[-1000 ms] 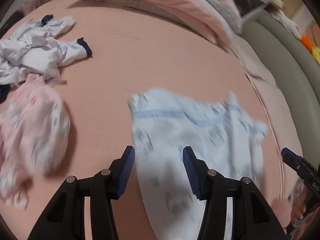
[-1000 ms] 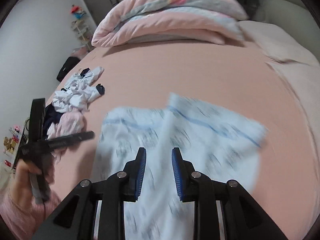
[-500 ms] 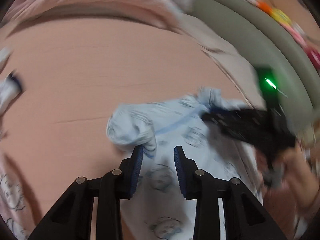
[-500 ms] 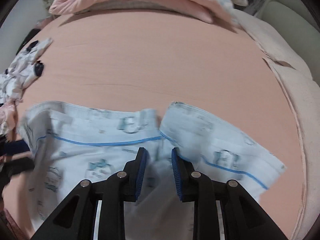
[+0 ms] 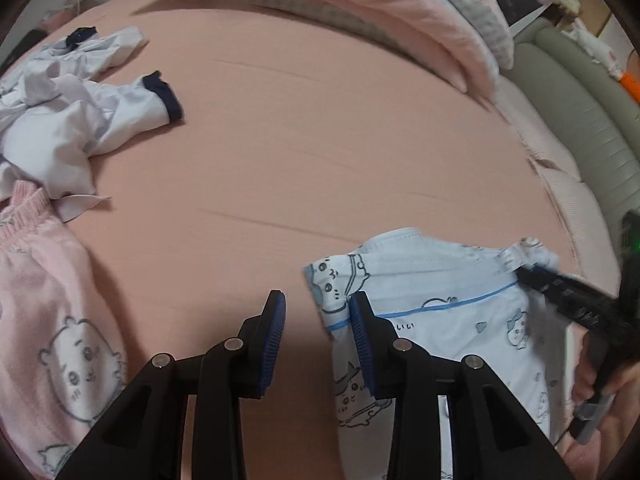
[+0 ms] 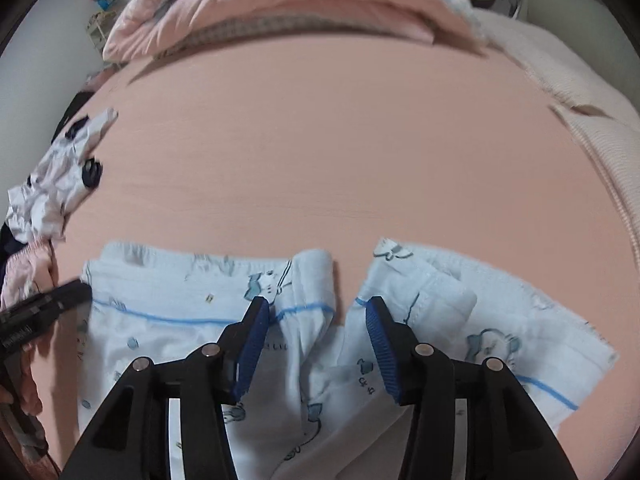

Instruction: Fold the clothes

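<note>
A light blue pyjama garment (image 6: pixel 168 292) with cartoon prints and blue piping lies spread on the pink bedsheet (image 6: pixel 320 152). My right gripper (image 6: pixel 316 328) hovers low over its middle. The jaws are opening, and a raised fold of the garment lies between them without being pressed. My left gripper (image 5: pixel 318 336) is open at the garment's (image 5: pixel 460 320) left corner, and the cloth edge lies against the right pad (image 5: pixel 360 340). The right gripper (image 5: pixel 560 292) also shows at the garment's far corner in the left wrist view, with a hand (image 5: pixel 600 380) behind it.
A crumpled white garment with navy cuffs (image 5: pixel 80 120) and a pink printed garment (image 5: pixel 48 320) lie at the left of the bed. A folded pink duvet (image 5: pixel 360 0) sits at the back. A padded grey-green bed edge (image 5: pixel 580 100) runs along the right.
The right jaws have spread wider and let go of the blue fabric, which now lies flat. The left gripper has shifted to the garment's left corner, its jaws slightly wider than before.
</note>
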Demonstrator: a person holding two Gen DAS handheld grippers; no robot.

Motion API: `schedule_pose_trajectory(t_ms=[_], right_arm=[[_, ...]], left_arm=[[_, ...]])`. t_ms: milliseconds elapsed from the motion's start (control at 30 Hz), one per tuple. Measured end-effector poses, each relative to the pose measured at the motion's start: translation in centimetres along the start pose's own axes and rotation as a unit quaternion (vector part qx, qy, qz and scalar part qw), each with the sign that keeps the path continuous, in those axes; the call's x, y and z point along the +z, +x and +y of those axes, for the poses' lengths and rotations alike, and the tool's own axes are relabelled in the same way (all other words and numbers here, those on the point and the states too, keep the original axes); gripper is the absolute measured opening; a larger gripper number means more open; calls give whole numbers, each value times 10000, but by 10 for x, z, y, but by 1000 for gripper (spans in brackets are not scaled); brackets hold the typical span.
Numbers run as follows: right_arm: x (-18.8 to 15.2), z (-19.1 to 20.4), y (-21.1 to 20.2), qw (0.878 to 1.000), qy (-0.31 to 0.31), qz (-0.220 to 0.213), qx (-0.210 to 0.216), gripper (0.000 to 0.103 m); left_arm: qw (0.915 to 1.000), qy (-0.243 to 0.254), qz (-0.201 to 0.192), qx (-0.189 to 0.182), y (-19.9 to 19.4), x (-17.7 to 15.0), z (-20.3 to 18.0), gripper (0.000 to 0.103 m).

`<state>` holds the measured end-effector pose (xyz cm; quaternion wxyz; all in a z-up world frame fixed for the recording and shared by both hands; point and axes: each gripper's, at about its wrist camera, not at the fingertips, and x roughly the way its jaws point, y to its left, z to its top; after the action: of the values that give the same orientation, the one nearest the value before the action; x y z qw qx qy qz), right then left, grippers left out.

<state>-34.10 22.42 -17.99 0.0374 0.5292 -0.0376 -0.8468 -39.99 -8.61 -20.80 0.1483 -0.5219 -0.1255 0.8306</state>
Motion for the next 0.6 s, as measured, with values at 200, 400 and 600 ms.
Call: schedule_pose_trajectory(t_ms=[200, 400, 600], right_arm=[[0, 9, -4, 9983, -175, -69, 543, 6], [12, 16, -36, 9942, -420, -578, 801, 6], [35, 22, -18, 9968, -321, -408, 606, 6]], left_arm=[[9982, 257, 21, -548, 7, -10, -29, 6], [9973, 173, -702, -119, -47, -6, -23, 5], [9919, 421, -599, 1038, -26, 0, -11, 6]])
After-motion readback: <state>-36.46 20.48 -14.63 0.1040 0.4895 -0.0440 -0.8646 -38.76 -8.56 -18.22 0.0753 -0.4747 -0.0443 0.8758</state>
